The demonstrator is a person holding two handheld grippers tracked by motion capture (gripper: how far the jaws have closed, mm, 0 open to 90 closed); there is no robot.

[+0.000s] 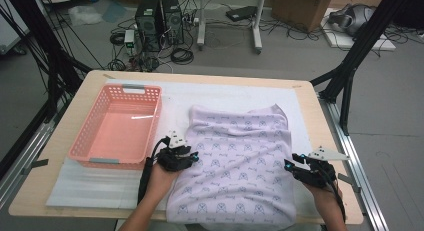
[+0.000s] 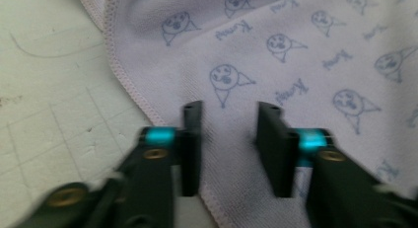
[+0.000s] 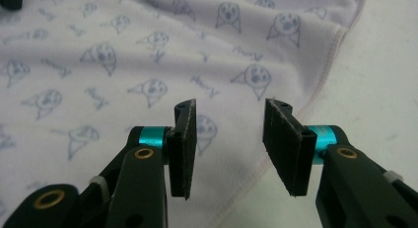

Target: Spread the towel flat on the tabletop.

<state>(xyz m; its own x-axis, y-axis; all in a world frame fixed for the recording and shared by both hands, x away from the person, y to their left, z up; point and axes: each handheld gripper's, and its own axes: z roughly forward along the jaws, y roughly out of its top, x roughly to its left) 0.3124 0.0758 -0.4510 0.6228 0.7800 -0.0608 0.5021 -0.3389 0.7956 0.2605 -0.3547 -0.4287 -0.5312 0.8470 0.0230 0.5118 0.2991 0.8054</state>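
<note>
Towel (image 1: 235, 166) near hem runs off table (image 1: 200, 78) front, cut by frame bottom; print lettering too small to read; left gripper (image 2: 229, 134) body blurred.

Your tabletop (image 1: 90, 83) is pale wood with a white mat (image 1: 225, 93) spread across most of it. On that mat you have a pink basket (image 1: 118, 126) at the left and a lilac printed cloth (image 1: 235, 161) beside it, its near edge hanging over the front.
</note>
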